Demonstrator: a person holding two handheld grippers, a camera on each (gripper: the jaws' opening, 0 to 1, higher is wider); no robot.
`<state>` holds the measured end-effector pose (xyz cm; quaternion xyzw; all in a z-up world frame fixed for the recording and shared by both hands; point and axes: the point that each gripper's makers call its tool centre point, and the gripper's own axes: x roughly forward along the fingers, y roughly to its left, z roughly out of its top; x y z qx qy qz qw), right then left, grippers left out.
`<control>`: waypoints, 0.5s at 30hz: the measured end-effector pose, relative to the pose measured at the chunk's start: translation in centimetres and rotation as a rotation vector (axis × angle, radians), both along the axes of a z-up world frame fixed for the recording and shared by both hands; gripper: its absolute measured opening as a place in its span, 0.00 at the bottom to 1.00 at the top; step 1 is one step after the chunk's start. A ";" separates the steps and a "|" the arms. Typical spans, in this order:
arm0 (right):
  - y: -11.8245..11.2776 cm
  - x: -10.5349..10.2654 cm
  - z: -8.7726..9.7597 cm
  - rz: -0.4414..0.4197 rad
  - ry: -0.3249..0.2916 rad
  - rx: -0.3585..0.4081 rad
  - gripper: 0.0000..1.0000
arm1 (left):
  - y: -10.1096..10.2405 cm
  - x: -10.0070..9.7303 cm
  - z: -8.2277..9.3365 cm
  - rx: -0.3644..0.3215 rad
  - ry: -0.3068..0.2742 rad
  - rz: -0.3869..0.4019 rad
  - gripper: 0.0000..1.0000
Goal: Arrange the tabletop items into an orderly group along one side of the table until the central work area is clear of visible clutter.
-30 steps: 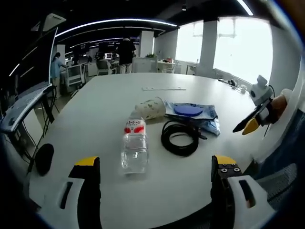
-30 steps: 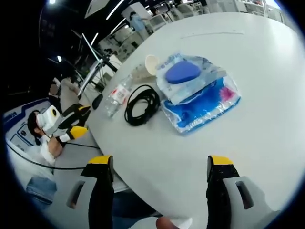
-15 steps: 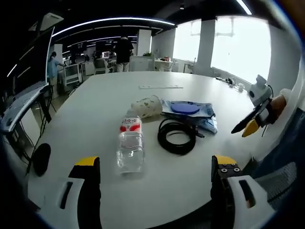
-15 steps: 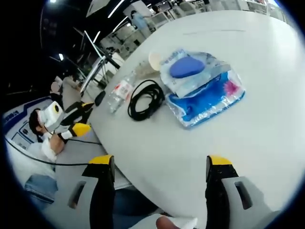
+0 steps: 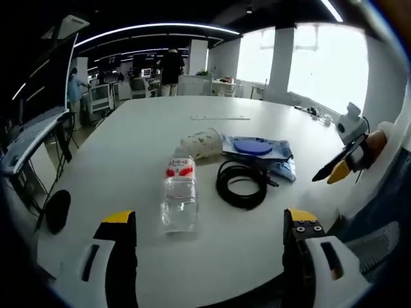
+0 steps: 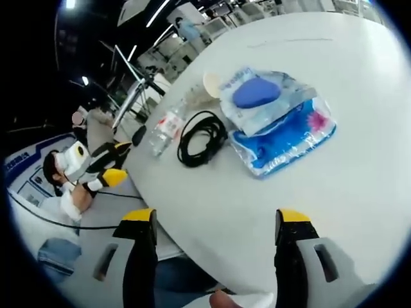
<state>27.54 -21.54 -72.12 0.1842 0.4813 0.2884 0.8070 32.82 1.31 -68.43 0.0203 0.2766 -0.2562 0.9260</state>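
Left gripper view, left to right: the left gripper [image 5: 209,256] rises from the bottom edge with its jaws wide apart and nothing between them, held short of the white table [image 5: 128,147] – a stance that reads as approach, not grasp. Just above the left jaw lies a clear water bottle [image 5: 180,196] on its side, red label toward the far end; at centre a paper cup [image 5: 202,143], also tipped over, and below it a coiled black cable [image 5: 242,184] touching the blue plastic packets [image 5: 260,153] to its right. The right gripper [image 5: 343,163] enters at the right edge, off the table. The four items form a loose cluster mid-table, so none has yet been taken to a side.

Right gripper view: the left gripper [image 6: 96,170] at left, then bottle [image 6: 164,126], cable [image 6: 202,138], cup [image 6: 209,86] and packets [image 6: 282,119] across the upper half; the right gripper's own jaws [image 6: 215,256] stand apart and empty at the bottom.

Against the earlier frames the items lie unchanged relative to one another – only the framing has drifted slightly, which is camera motion
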 end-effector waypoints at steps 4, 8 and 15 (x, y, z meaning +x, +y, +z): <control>-0.5 -0.3 -0.2 -0.019 0.016 0.019 0.74 | 0.0 -0.1 -0.2 -0.006 0.014 0.000 0.97; -1.1 0.0 0.1 -0.065 0.015 0.044 0.73 | 0.1 -0.1 -0.5 -0.011 0.035 0.008 0.96; -1.4 0.2 0.2 -0.095 0.016 0.058 0.72 | -0.1 -0.3 -0.5 -0.007 0.038 -0.001 0.95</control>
